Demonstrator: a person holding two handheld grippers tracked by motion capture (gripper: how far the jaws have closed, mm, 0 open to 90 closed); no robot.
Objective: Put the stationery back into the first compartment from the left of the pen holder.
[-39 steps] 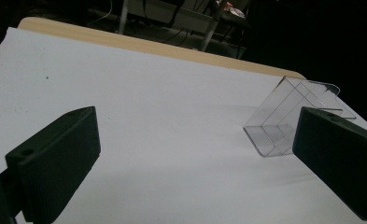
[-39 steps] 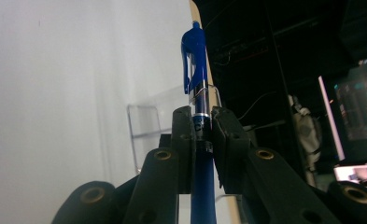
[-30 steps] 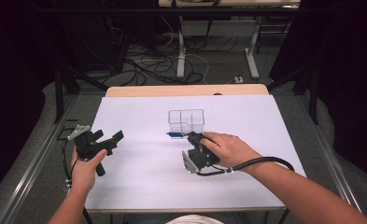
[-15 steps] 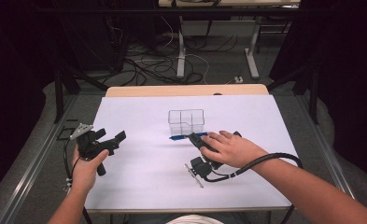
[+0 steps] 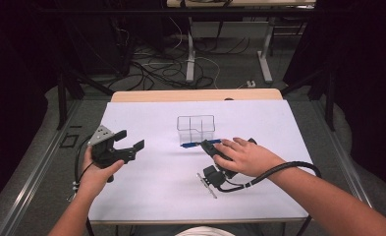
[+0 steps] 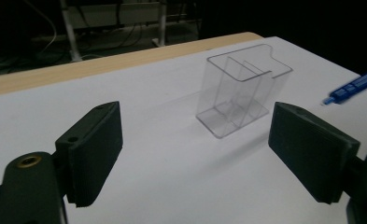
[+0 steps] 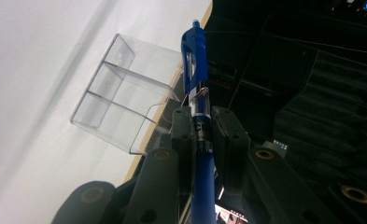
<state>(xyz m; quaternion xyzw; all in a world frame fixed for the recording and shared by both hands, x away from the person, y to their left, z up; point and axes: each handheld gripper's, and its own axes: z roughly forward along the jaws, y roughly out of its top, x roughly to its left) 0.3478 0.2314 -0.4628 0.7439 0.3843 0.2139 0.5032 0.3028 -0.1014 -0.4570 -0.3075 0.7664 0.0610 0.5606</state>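
Observation:
A clear plastic holder [image 5: 196, 129] with compartments stands upright mid-table, also seen in the left gripper view [image 6: 239, 93] and the right gripper view [image 7: 120, 93]. My right gripper [image 5: 206, 145] lies just in front of it, shut on a blue pen [image 5: 193, 144] whose tip points left. In the right gripper view the jaws [image 7: 202, 126] clamp the pen [image 7: 195, 56] near its middle. My left gripper [image 5: 131, 138] is held above the table's left part, open. Its jaws have just been closing, with nothing between them [image 6: 209, 149]. The pen's end [image 6: 354, 87] shows at the right.
A white sheet [image 5: 156, 196] covers the table, with a wooden strip [image 5: 195, 95] along the far edge. The right gripper's cable [image 5: 279, 169] loops over the sheet by the forearm. Cables and desk legs [image 5: 190, 54] lie on the floor beyond.
The left hand has lifted its gripper and carried it a little toward the table's centre, and its jaws stand narrower. The right hand with the pen has stayed about where it was.

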